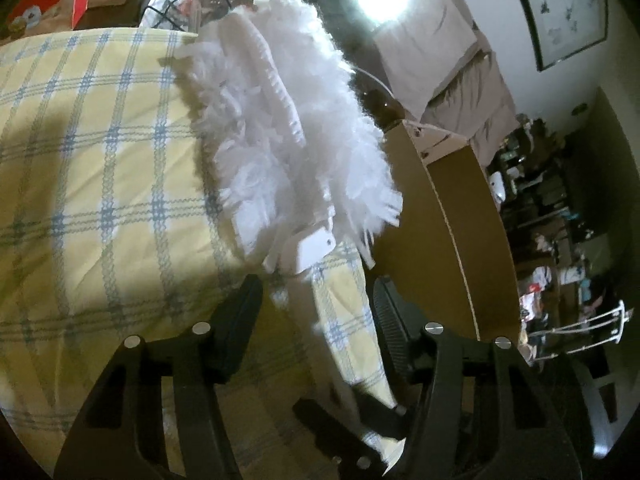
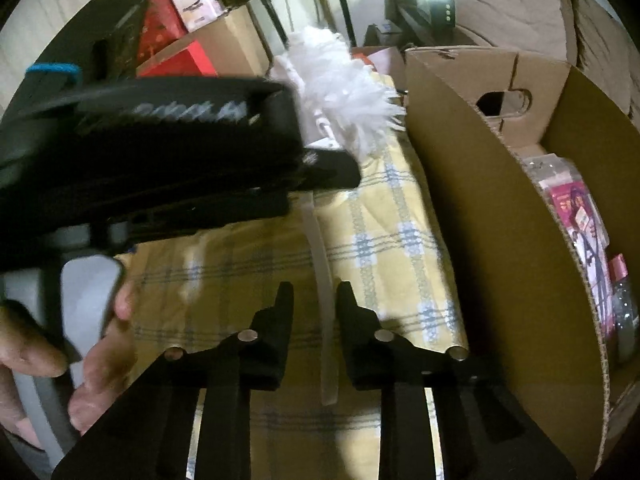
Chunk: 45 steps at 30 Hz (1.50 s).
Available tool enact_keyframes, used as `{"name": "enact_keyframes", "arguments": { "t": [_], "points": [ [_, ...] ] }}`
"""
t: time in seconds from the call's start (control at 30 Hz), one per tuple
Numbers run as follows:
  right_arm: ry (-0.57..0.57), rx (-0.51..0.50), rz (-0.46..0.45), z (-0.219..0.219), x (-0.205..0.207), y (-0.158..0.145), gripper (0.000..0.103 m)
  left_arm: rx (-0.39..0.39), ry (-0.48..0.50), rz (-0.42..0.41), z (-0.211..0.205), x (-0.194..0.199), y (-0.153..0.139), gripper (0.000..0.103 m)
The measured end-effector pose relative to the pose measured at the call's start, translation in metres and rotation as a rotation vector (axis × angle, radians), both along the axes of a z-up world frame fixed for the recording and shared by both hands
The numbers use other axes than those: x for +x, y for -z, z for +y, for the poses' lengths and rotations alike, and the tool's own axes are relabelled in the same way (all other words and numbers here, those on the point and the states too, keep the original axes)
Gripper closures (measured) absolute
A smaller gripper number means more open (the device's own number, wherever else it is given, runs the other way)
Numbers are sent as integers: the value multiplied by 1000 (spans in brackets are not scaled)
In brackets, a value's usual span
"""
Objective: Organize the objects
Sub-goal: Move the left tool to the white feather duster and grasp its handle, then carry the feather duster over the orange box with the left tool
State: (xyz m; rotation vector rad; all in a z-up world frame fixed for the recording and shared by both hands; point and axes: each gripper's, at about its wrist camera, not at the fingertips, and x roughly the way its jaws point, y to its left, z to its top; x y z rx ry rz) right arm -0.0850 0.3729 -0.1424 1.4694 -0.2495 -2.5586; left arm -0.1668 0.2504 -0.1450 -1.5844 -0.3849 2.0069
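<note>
Yellow plaid cloth (image 2: pixel 380 216) covered the surface; cardboard box (image 2: pixel 500 220) stood touching its edge. White duster (image 1: pixel 288 120) lay on cloth beside box. Left gripper (image 1: pixel 316 304) & right gripper (image 2: pixel 314 300) both gaped, holding nothing, handle (image 2: pixel 324 280) between right's fingers.

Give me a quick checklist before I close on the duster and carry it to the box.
1. Duster handle lies between the right gripper fingers: ok.
2. Right gripper clamped on the handle: not ok; it is open, with a gap on each side.
3. Left gripper open, not pinching the duster head: ok.
4. Cardboard box open at the top, beside the plaid cloth: ok.
5. Room in the box for the duster: cannot tell; a pink package is already inside.
</note>
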Motion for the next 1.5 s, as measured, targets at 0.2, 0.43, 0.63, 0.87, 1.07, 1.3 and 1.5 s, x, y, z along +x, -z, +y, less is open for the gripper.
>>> {"name": "enact_keyframes", "arguments": {
  "t": [0.2, 0.43, 0.63, 0.87, 1.07, 1.3, 1.5],
  "points": [
    [-39, -56, 4, -6, 2, 1, 92, 23, -20, -31, -7, -2, 12, 83],
    [-82, -25, 32, -18, 7, -8, 92, 61, -29, -49, -21, -1, 15, 90],
    [-109, -16, 63, -28, 11, -25, 92, 113, -55, -29, -38, 0, -5, 90],
    [-171, -18, 110, -51, 12, -59, 92, 129, -104, 44, -68, 2, -44, 90],
    [-264, -12, 157, -85, 16, -84, 91, 133, -168, 89, -113, 2, -69, 90],
    [-388, -1, 195, -155, 11, -107, 91, 134, -282, 152, -181, 3, -93, 90],
    [-498, 39, 221, -209, 3, -112, 90, 148, -390, 185, -232, 7, -96, 90]
  ]
}}
